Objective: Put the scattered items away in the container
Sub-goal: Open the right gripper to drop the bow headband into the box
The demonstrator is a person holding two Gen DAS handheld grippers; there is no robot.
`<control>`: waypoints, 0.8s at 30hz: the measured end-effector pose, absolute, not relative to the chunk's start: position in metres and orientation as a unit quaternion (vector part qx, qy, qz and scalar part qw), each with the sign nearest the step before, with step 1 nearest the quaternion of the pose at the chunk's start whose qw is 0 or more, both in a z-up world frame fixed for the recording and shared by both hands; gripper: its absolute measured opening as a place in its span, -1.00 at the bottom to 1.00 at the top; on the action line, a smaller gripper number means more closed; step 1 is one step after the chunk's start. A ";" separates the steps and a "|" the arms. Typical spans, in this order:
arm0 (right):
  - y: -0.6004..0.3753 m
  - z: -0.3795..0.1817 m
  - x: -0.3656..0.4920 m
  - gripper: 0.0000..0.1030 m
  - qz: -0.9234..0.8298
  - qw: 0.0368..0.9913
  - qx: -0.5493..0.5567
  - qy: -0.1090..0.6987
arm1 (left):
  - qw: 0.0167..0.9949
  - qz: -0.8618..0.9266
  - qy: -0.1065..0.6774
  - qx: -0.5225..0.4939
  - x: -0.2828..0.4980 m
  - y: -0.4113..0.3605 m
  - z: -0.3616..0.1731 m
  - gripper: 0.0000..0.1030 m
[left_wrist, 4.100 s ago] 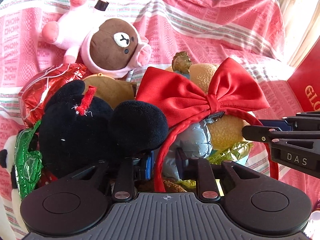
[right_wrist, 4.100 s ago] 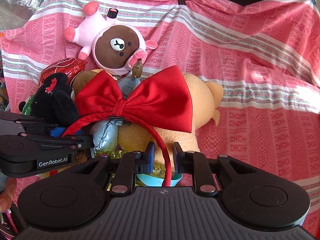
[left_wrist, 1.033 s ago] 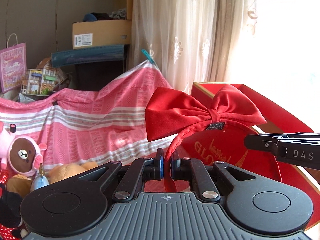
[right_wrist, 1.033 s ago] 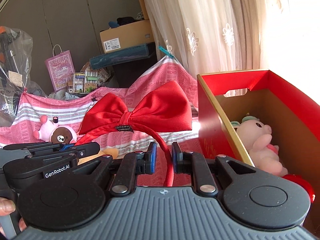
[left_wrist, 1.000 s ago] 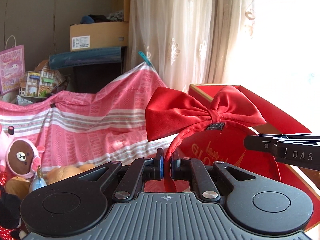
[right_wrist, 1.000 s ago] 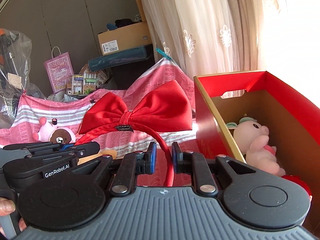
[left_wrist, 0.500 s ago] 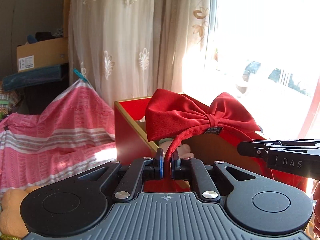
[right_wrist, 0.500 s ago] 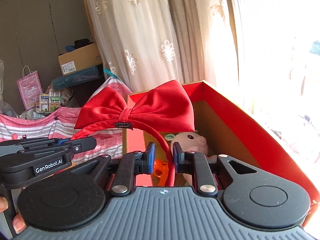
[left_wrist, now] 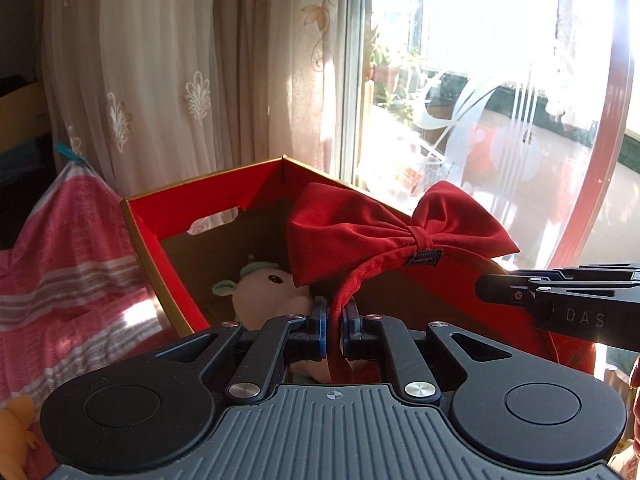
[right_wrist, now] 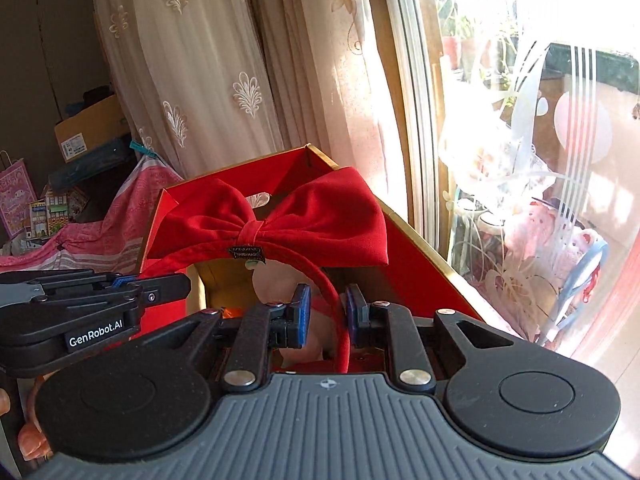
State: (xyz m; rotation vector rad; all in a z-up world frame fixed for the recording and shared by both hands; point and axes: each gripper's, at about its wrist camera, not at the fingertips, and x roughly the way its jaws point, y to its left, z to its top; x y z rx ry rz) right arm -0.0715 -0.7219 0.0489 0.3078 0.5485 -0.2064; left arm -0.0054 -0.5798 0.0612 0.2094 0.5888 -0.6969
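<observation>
A red headband with a big red bow hangs over the open red box. My left gripper is shut on one end of its band. In the right wrist view the bow sits just ahead of my right gripper, which is closed on the other end of the band, with the band lying against the right pad. Each gripper shows side-on in the other's view. A pale pink plush pig lies inside the box, below the bow. The box's far wall stands close to the window.
Lace curtains and a glass window stand right behind the box. A pink striped cloth drapes to the left, with an orange plush at its foot. A cardboard carton and a pink bag sit far left.
Both grippers have swung right with the headband, away from the pink cloth and its toys. The bow now hangs over the red box's opening, and the window fills the background.
</observation>
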 end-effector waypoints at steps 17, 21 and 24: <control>-0.733 0.032 -0.063 0.67 -0.102 0.940 0.152 0.288 | 0.895 -0.306 0.310 0.094 0.008 -0.578 0.050 0.72; -0.730 0.030 -0.063 0.68 -0.100 0.939 0.151 0.293 | 0.896 -0.300 0.315 0.093 0.007 -0.577 0.048 0.72; -0.729 0.030 -0.065 0.73 -0.100 0.939 0.155 0.292 | 0.895 -0.297 0.319 0.091 0.006 -0.577 0.046 0.72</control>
